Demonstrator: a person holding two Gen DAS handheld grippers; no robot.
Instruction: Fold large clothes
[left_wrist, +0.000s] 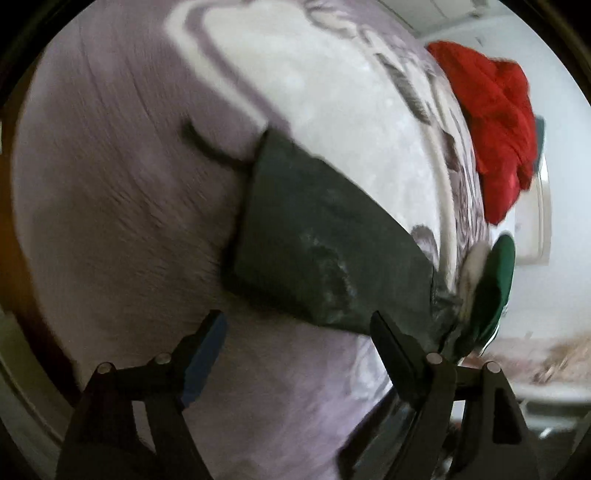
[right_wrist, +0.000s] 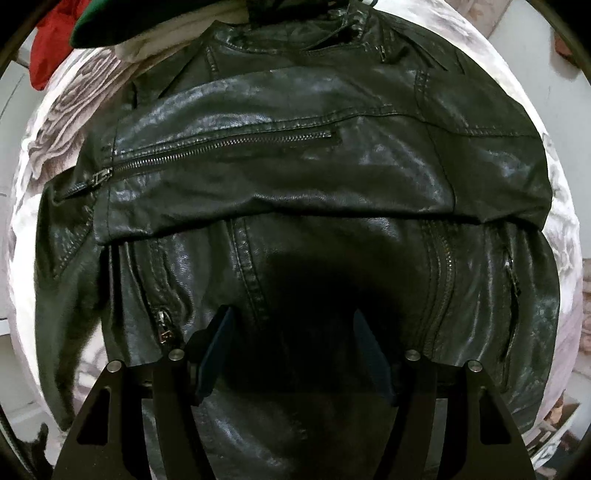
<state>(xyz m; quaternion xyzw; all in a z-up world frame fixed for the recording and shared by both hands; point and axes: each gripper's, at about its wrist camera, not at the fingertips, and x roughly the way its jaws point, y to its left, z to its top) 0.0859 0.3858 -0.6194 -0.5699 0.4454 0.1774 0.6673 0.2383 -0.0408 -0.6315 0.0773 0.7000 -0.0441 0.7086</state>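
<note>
Right wrist camera looks straight down, close over the black leather jacket (right_wrist: 295, 177); left wrist camera views its edge obliquely across the floral bedspread (left_wrist: 110, 184), sharing the red garment (left_wrist: 495, 122).

A bed covered by a pale lilac bedspread (left_wrist: 122, 206) printed with grey roses (the pattern is smeared by blur in the left wrist view) is seen carrying everything. A black leather jacket (right_wrist: 295, 177) is laid flat on the bedspread, one sleeve folded across its chest. Just beyond the jacket's collar, a green garment (right_wrist: 107, 29) and a cream one (right_wrist: 147, 46) are piled, touching it. Farther beyond the collar, red clothing (left_wrist: 491, 122) is heaped.
</note>
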